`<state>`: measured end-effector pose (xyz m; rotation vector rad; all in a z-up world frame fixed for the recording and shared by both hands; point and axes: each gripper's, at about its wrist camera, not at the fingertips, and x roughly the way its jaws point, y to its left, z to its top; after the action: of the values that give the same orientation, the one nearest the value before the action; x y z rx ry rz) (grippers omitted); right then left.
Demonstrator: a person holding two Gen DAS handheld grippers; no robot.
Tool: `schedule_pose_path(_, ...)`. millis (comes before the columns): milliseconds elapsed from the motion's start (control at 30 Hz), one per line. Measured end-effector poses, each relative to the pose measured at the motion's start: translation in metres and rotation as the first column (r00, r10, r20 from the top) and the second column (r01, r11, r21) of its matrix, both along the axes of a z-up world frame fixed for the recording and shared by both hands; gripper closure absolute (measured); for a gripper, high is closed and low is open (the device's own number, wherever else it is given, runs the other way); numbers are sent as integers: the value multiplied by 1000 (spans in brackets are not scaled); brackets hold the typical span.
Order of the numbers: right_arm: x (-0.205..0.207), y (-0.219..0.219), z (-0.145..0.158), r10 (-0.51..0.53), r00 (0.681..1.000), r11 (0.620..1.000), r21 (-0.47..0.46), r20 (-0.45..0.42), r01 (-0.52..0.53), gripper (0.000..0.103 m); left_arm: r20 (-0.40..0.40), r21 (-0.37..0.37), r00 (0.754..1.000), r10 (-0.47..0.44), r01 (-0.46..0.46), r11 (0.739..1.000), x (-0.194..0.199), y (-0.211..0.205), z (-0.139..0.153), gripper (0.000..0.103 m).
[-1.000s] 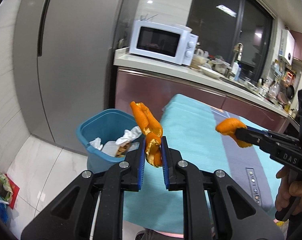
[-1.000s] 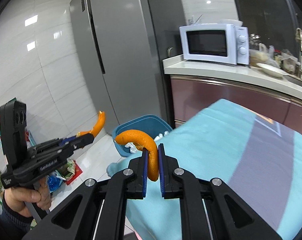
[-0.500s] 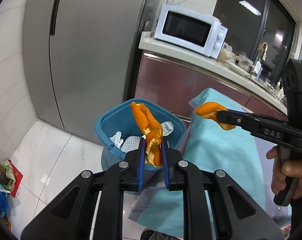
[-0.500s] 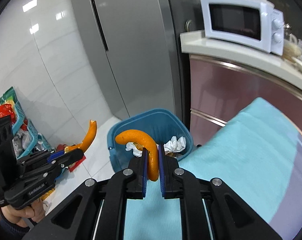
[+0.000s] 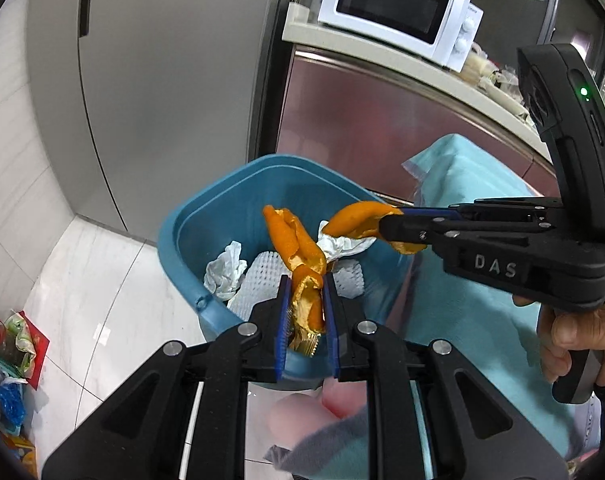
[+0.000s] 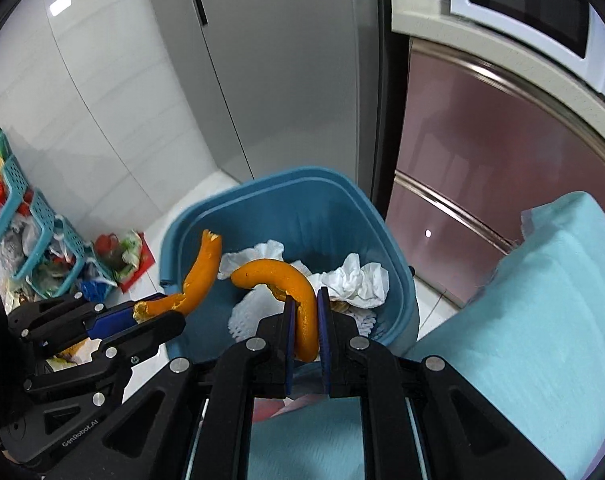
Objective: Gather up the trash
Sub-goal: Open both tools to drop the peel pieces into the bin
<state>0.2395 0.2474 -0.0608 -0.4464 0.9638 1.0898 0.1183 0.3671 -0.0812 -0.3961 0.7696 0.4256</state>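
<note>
Bin floor [image 5: 238,216] buried under crumpled tissue [image 5: 224,272] and white foam netting [image 5: 258,280]. Microwave [image 6: 542,4] cropped by right wrist view's top corner. Floor litter [image 5: 6,344] cut by left edge, contents unreadable. Pink shape [image 5: 302,412] below left gripper's jaws blurred, unidentifiable.

Over the blue plastic trash bin [image 5: 190,236], the left gripper [image 5: 305,312] pinches a folded strip of orange peel [image 5: 296,248]. Above the bin's right rim, the right gripper [image 5: 394,228] clamps a curved orange peel piece [image 5: 354,218]. Crumpled white tissues [image 5: 224,272] lie inside the bin.
</note>
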Motion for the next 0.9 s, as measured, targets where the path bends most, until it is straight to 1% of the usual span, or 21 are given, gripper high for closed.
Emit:
schedule_pose_path(133,5,9,-9,3,1000,999,-34,-5,-3,94,-37,-2,999,-11,11,1000,20,5,-11,87)
schedule_pose_path(333,11,25,-20,12,1000,995,-95,-9,-13,93,-80,11,997,-18,19,1000,34,8,-24,86)
schedule_pose_path(400,13,32,-21,17,1000,994,-112,-2,-17,91,-93,7,995,-21,22,1000,41,9,-27,85)
schedule_pose_path(467,13,36,-23,18,1000,992,-122,1,-18,91,-103,24,995,-13,15,1000,45,8,-30,83)
schedule_pose_path(500,13,37,-23,18,1000,992,-123,3,-17,91,-104,26,995,-12,15,1000,44,9,-31,79)
schedule_pose_path(533,14,37,-24,17,1000,992,-125,3,-17,89,-105,25,994,-11,13,1000,45,9,-31,71)
schedule_pose_path(567,14,38,-25,18,1000,991,-130,1,-18,77,-108,25,994,-3,6,1000,46,9,-32,60)
schedule_pose_path(600,14,39,-26,16,1000,990,-137,4,-16,70,-106,26,994,0,3,1000,46,9,-32,57)
schedule_pose_path(633,13,38,-25,12,1000,991,-131,10,-10,64,-103,29,995,2,1,1000,46,8,-31,55)
schedule_pose_path(700,12,37,-22,11,1000,993,-119,14,-9,64,-101,40,995,9,-5,999,46,6,-30,54)
schedule_pose_path(767,12,37,-23,9,1000,992,-123,12,-8,64,-96,36,995,16,-12,999,45,7,-29,50)
schedule_pose_path(900,12,33,-21,0,1000,994,-110,11,1,64,-89,45,996,18,-14,999,42,5,-25,50)
